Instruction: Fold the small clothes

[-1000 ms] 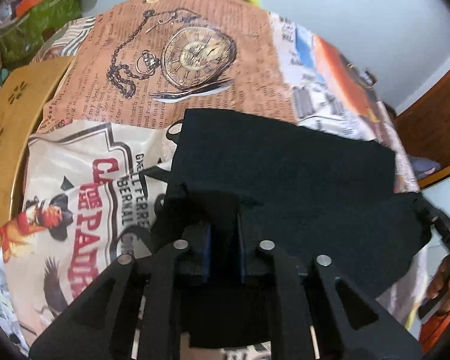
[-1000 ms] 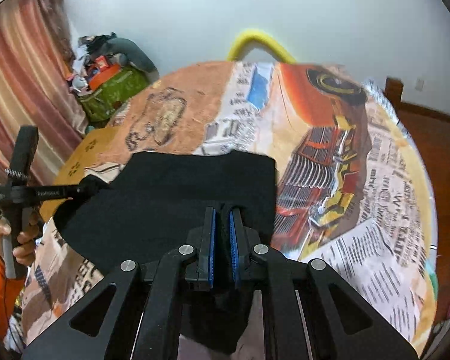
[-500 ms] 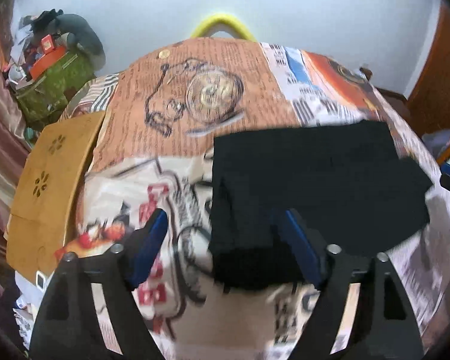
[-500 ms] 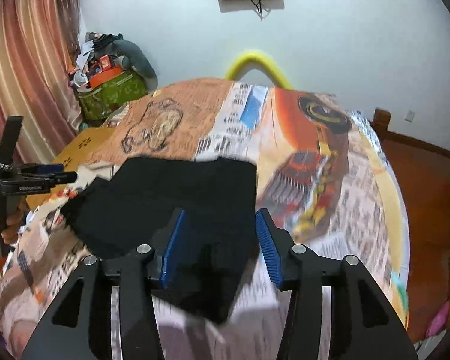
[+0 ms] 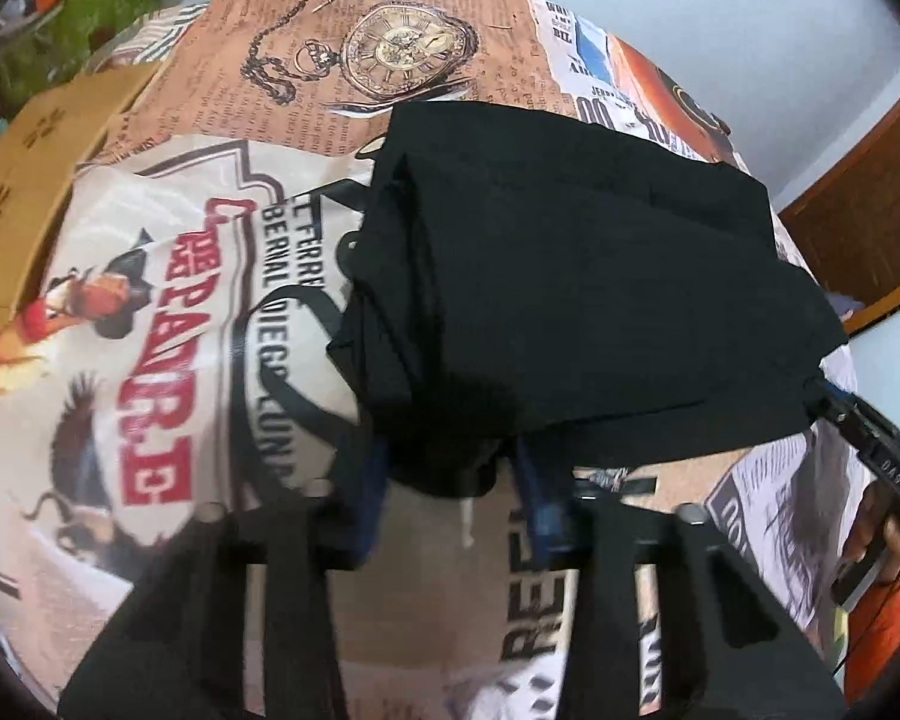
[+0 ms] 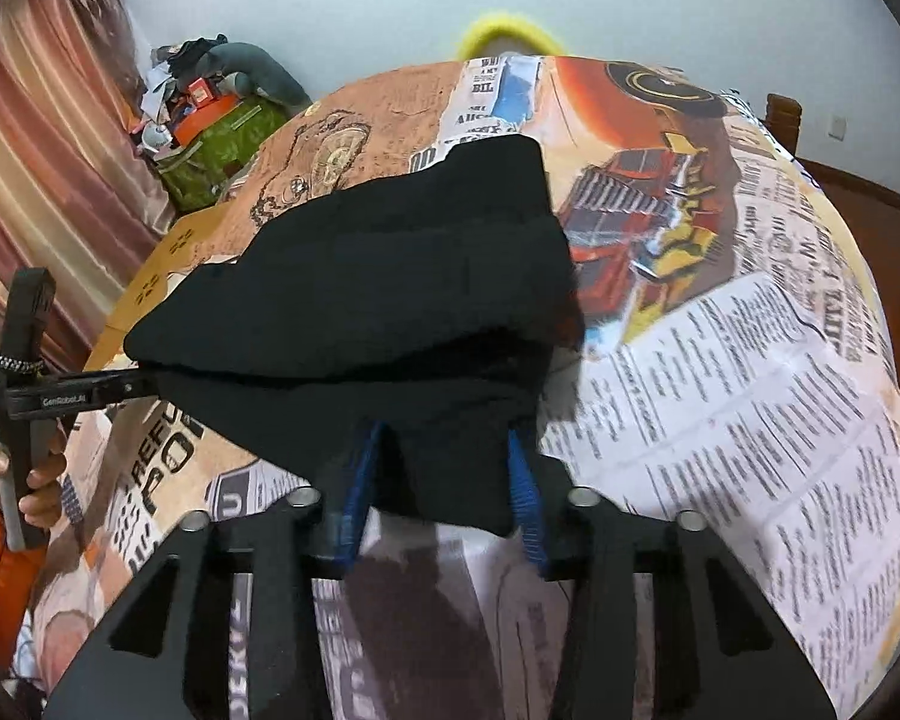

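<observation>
A small black garment lies folded in layers on the table covered with a printed cloth. It also shows in the right wrist view. My left gripper is open, its jaws astride the near left edge of the garment. My right gripper is open, its jaws astride the near right edge of the garment. The fabric hides the fingertips of both. The left gripper shows in the right wrist view at the garment's left corner, and the right gripper shows in the left wrist view at its right corner.
A tan cardboard box sits at the table's left edge. A green bag with clutter stands by the striped curtain. A yellow hoop rises behind the table. The person's hand in an orange sleeve holds the left gripper.
Both grippers opened and let go of the garment, then moved in low over its near edge. The garment now lies doubled over on the table.
</observation>
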